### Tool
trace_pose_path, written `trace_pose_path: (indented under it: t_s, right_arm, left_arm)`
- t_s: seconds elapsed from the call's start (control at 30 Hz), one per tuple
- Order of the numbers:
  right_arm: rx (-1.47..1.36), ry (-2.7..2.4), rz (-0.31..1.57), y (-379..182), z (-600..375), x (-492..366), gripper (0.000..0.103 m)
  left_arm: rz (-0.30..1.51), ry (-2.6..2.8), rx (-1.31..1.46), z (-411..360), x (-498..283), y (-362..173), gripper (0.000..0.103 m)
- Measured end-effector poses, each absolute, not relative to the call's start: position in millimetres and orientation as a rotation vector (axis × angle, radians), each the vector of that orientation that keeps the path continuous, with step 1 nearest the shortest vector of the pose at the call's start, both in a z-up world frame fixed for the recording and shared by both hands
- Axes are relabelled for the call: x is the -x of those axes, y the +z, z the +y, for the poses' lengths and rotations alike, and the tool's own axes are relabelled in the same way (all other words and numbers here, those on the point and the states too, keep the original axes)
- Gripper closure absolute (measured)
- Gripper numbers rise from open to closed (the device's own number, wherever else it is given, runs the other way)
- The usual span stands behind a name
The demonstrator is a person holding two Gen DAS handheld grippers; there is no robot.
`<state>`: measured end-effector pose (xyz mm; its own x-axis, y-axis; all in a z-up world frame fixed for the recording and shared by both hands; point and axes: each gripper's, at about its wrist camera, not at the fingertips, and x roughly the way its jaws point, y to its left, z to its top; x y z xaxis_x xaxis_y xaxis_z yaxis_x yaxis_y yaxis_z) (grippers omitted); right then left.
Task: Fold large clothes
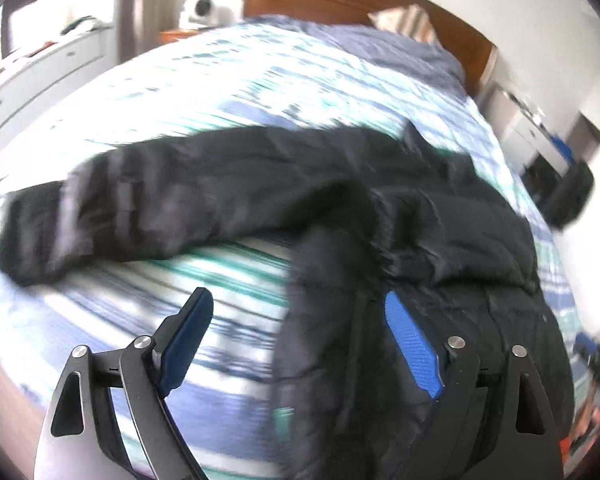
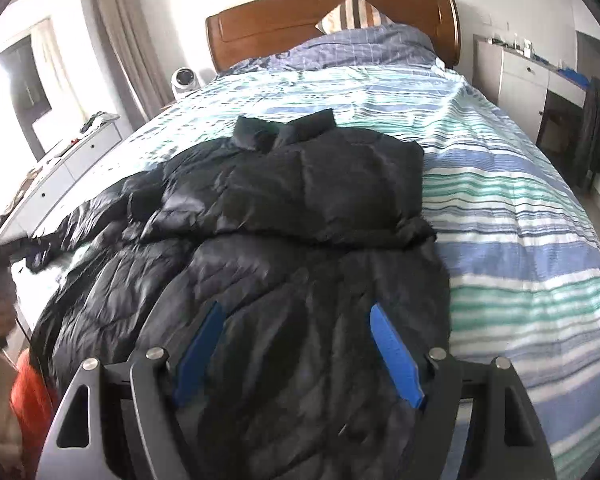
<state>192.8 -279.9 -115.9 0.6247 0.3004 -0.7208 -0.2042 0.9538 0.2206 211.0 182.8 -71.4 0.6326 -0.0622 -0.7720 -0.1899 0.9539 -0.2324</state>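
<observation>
Both wide apart | left gripper (image 1: 300, 300) holds nothing | right gripper (image 2: 296, 312) empty above black jacket (image 2: 300, 200)

Black puffer jacket (image 2: 300, 208) half-folded on bed

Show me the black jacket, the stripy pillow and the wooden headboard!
black jacket (image 2: 320, 200): right wrist view, its folded chest.
stripy pillow (image 2: 354, 14): right wrist view, its upper corner.
wooden headboard (image 2: 268, 28): right wrist view, its left panel.

Both cams ride the grippers, angled down over the bed (image 2: 500, 216) from its near end toward the far headboard (image 2: 332, 12). Left one sits further left, near the sleeve; both catch the black jacket (image 2: 300, 208), quilt and headboard.
</observation>
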Motion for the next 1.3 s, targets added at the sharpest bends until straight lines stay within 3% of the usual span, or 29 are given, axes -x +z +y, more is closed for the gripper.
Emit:
trace_pose_path:
  t_s: [0.27,0.43,0.73,0.77,0.83,0.87,0.9,1.13,1.3]
  right_arm:
    - [-0.085,0.350,0.894,-130.0,-245.1,-170.1,0.025]
    - [-0.068,0.384,0.899,-129.1,-233.7,-163.2,0.025]
    - [-0.071,0.427,0.899,-122.8,-221.1,-152.3,0.025]
    - [-0.068,0.427,0.906,-124.6,-219.6,-150.7,0.025]
    - [-0.074,0.426,0.918,-128.0,-218.6,-149.5,0.025]
    - [-0.082,0.426,0.929,-130.8,-218.1,-148.9,0.025]
    - [-0.089,0.427,0.937,-132.5,-217.7,-148.6,0.025]
    - [-0.121,0.435,0.921,-128.3,-217.4,-146.8,0.025]
    - [-0.145,0.428,0.882,-117.4,-222.3,-145.1,0.025]
  left_arm:
    - [0.892,0.215,0.473,255.8,-188.3,-84.4,0.008]
    - [0.789,0.348,0.729,316.6,-171.8,-106.4,0.008]
    - [0.726,0.754,0.925,421.7,-175.1,-155.1,0.011]
    - [0.714,0.774,0.897,423.3,-178.1,-153.3,0.019]
    - [0.715,0.786,0.819,420.6,-186.6,-146.2,0.045]
    - [0.739,0.797,0.765,418.4,-193.8,-144.5,0.079]
    - [0.762,0.790,0.729,415.5,-200.6,-142.9,0.089]
    - [0.638,0.678,0.502,354.2,-215.8,-66.6,0.092]
    - [0.496,0.412,0.253,239.8,-237.8,14.0,0.092]
